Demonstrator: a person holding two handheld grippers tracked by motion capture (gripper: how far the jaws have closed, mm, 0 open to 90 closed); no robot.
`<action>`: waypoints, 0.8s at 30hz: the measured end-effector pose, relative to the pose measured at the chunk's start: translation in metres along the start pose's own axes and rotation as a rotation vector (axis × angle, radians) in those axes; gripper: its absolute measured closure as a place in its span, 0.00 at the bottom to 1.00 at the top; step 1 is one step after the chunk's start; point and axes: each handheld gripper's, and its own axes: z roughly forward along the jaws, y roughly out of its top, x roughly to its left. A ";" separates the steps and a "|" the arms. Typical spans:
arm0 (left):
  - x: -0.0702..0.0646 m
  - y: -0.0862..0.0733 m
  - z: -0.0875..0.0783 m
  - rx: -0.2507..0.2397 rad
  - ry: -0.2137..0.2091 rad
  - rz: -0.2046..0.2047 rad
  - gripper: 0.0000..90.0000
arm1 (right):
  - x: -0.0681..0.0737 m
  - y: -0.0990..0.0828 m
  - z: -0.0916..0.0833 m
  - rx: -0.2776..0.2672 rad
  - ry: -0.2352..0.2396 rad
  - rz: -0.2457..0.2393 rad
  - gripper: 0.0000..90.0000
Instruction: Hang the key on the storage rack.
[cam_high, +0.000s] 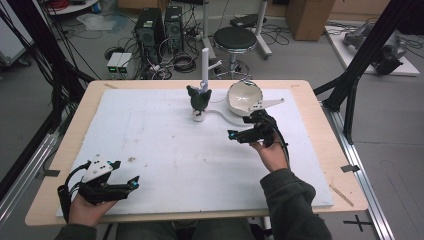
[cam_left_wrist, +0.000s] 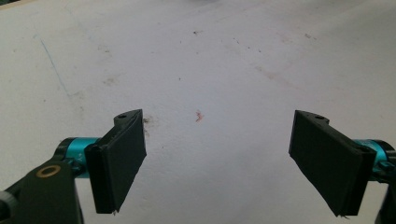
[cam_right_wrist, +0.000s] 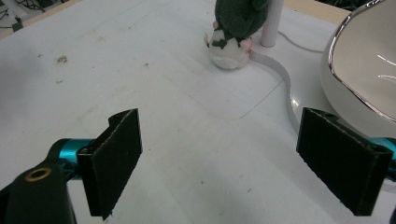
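- Plush toy (cam_high: 199, 99) stands upright at far-centre of the white foam sheet (cam_high: 165, 150), long axis vertical, dark grey-green body over a white rounded base; which way it faces is hard to tell, too small in the high view.
- In the right gripper view the plush toy (cam_right_wrist: 236, 28) is cut off at the top edge; fuzzy dark upper part, white bottom w/ small pink bits.
- White post (cam_high: 204, 67) rises just behind the toy, smooth and round; a thin white cable runs from it.
- White bowl (cam_high: 244, 96) sits tilted to the right of the toy, glossy, w/ a shiny rim; in the right gripper view it is cropped by the right edge.
- Flat white curved strip (cam_right_wrist: 285, 79) lies on the sheet between toy and bowl, S-shaped.
- Right gripper (cam_high: 240, 135) hovers near the bowl, jaws spread wide, nothing between them; pads look flat, black, rough-edged.
- Left gripper (cam_high: 125, 172) at near-left of the sheet, well apart from the toy, jaws also spread wide and empty.
- Sheet is matte, scuffed, w/ small brown and reddish marks; light wood tabletop (cam_high: 320, 125) shows round its edges.
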 end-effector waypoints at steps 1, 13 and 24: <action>0.000 0.000 0.000 0.000 0.000 0.000 0.21 | 0.000 -0.001 0.000 -0.003 0.003 0.004 0.14; 0.000 0.000 0.000 0.001 0.000 -0.001 0.21 | 0.002 -0.007 -0.008 -0.007 -0.005 0.000 0.14; 0.000 0.000 0.000 0.004 0.001 0.001 0.21 | 0.004 -0.019 -0.012 -0.020 -0.013 0.001 0.14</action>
